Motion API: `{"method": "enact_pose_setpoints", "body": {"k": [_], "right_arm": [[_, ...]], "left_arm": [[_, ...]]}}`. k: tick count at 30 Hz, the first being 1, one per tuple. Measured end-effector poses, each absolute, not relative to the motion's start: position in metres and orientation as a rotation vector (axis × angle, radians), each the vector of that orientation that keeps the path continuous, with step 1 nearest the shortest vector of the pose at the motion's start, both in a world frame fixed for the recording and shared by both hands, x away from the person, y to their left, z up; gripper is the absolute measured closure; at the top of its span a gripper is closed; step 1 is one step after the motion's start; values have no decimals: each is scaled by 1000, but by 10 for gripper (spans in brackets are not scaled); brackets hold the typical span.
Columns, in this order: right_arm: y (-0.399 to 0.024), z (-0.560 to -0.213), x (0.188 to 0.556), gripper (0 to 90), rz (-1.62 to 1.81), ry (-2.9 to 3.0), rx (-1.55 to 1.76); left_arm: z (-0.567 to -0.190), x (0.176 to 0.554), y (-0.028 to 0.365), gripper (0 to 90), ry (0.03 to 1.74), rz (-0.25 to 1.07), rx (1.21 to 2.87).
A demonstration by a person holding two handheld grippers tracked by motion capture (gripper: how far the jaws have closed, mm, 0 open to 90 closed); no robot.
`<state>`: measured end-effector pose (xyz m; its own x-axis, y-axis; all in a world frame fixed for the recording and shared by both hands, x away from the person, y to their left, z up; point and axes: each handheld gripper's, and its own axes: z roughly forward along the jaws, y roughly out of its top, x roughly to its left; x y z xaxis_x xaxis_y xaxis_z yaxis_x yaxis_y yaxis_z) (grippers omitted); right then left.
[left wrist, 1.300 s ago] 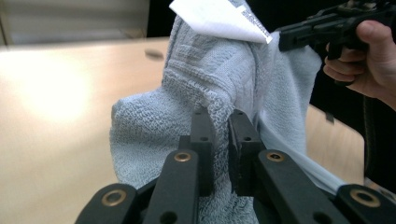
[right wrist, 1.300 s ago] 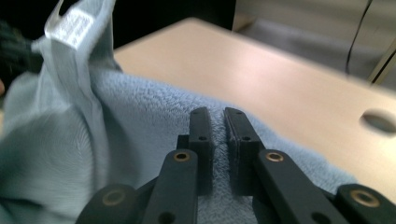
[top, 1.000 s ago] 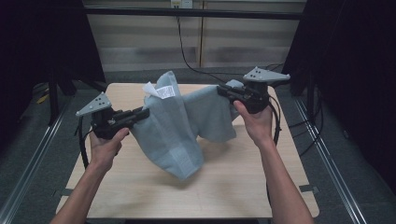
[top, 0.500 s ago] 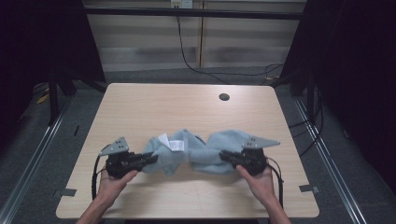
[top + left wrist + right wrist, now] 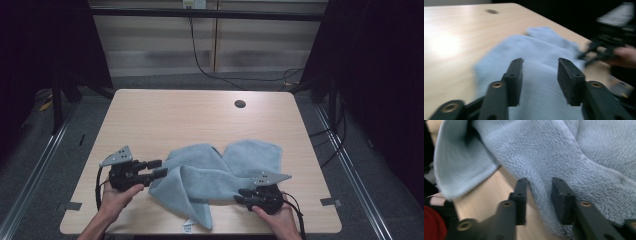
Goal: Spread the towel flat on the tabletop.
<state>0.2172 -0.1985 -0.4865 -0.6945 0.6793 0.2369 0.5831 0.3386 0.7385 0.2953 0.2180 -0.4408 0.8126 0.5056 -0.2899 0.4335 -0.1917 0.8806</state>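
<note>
A: What had changed since a second before?

B: The towel [image 5: 215,175] had been held up in the air between both hands; now it lay low on the surface [image 5: 165,115], near the front edge. Both hands had come down with it.

A: How many things did you count?

B: One towel, two tools, one surface with one small dark hole [image 5: 240,104] near its far edge.

A: How did the towel look?

B: Light blue and fluffy, crumpled in several folds, with one corner pointing toward the front edge and a small white label [image 5: 188,227] there.

A: And the tools?

B: The left tool [image 5: 156,168] had just been opening; its jaws stood apart at the towel's left end, released. The right tool [image 5: 537,195] had also just been opening; a fold of towel was between its jaws, but the pads did not press on it.

A: Was there room?

B: The far half of the surface was bare. The towel lay close to the front edge.
</note>
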Motion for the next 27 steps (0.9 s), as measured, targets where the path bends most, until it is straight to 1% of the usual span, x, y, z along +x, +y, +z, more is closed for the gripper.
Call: {"method": "enact_pose_setpoints", "body": {"k": [2, 3, 5, 6, 8, 10, 11, 12, 13, 14, 15, 16, 17, 18, 19, 21, 24, 25, 26, 27], "right_arm": [[-203, -479, 216, 594, 1320, 2441, 1174], [-203, -479, 216, 594, 1320, 2441, 1174], [-213, -465, 220, 561, 1364, 2365, 1189], [-213, -465, 220, 561, 1364, 2365, 1189], [-214, -463, 228, 531, 1352, 2341, 1208], [-206, -466, 237, 490, 1314, 2359, 1198], [-196, -470, 247, 447, 1302, 2372, 1192], [-193, -472, 250, 438, 1304, 2382, 1191], [-188, -475, 255, 427, 1300, 2395, 1187], [-183, -478, 260, 425, 1276, 2408, 1188], [-183, -478, 260, 425, 1276, 2408, 1188], [-176, -484, 268, 542, 1236, 2427, 1185], [-176, -484, 268, 542, 1236, 2427, 1185], [-171, -487, 271, 660, 1229, 2432, 1185], [-171, -486, 272, 732, 1233, 2423, 1194], [-172, -480, 276, 797, 1242, 2389, 1213], [-174, -472, 282, 819, 1282, 2339, 1221], [-175, -462, 289, 856, 1299, 2278, 1227], [-175, -462, 289, 856, 1299, 2278, 1227], [-176, -450, 297, 859, 1303, 2204, 1226]], "left_arm": [[-450, 320, 215, 471, 794, 66, 1855], [-450, 320, 215, 458, 794, 66, 1855], [-459, 335, 210, 445, 840, 104, 1868], [-462, 340, 208, 445, 854, 100, 1889], [-474, 349, 199, 405, 885, 108, 1939], [-483, 351, 192, 370, 878, 55, 1964], [-487, 351, 187, 335, 864, 28, 2007], [-492, 348, 181, 320, 841, 9, 2047], [-493, 346, 179, 336, 833, 2, 2058], [-493, 346, 179, 436, 833, 2, 2058], [-493, 343, 178, 436, 806, 20, 2078], [-492, 340, 178, 656, 788, 31, 2091], [-490, 337, 180, 656, 784, 35, 2098], [-488, 335, 184, 748, 774, 33, 2090], [-481, 330, 193, 765, 775, 38, 2054], [-477, 327, 198, 777, 778, 51, 2038], [-462, 318, 211, 785, 784, 68, 1948], [-452, 311, 219, 789, 802, 112, 1903], [-452, 311, 219, 789, 802, 112, 1903], [-444, 309, 230, 789, 824, 126, 1860]]}}
